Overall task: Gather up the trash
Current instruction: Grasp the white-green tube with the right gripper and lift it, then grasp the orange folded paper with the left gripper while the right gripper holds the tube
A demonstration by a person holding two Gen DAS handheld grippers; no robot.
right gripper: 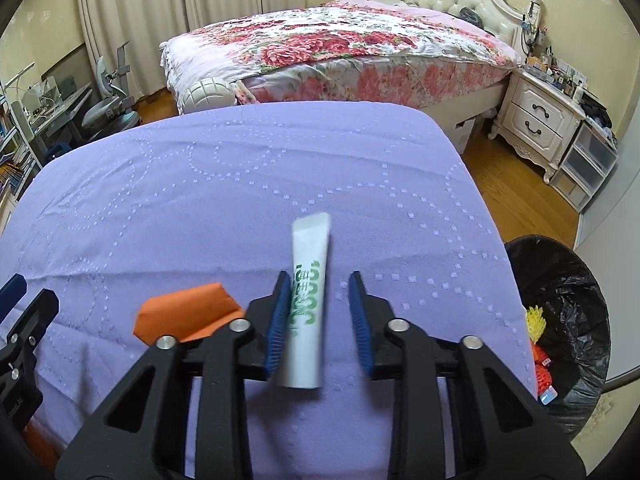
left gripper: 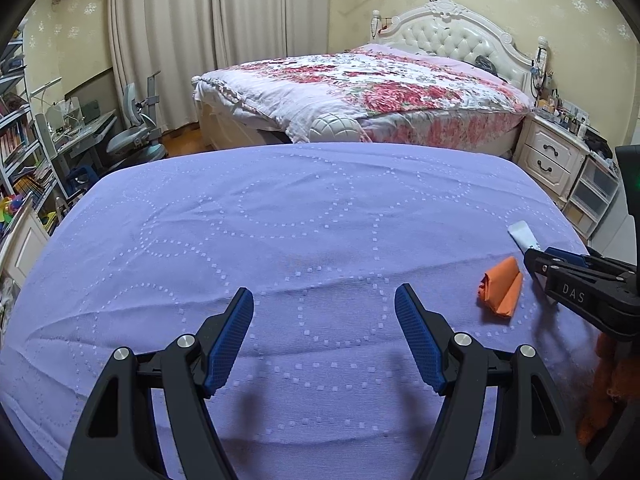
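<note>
- Tube (right gripper: 307, 304), white with green print, lies flat on the sheet (right gripper: 240, 200), its crimped end pointing away toward the far bed and its near end tucked between the right gripper's (right gripper: 320, 292) fingers. That lengthwise lie suits a sideways pinch across its narrow body.
- Those fingers are spread, not yet clamping: the left pad (right gripper: 277, 320) sits at or just against the tube's edge, the right pad (right gripper: 362, 320) stands clear of it with bare sheet between. I judge the grip is being lined up, and closing is what the next move calls for.
- Just left of the tube lies the wrapper (right gripper: 188, 312), a folded orange packet, close enough that a careless closure could nudge it.
- Right of the tube, past the sheet's edge and down on the floor, stands the bin (right gripper: 568, 280) with a black liner, already holding bright scraps; its nearness to the right hand explains why that hand takes this piece.
- Well left of the tube, the left gripper (left gripper: 324, 296) hovers low over bare sheet, fingers spread with nothing between them, seemingly waiting its turn; the wrapper (left gripper: 502, 290) lies to its right, likely its next pick.
- Being slim and limp, the tube may slip or fold if pinched off-centre.
</note>
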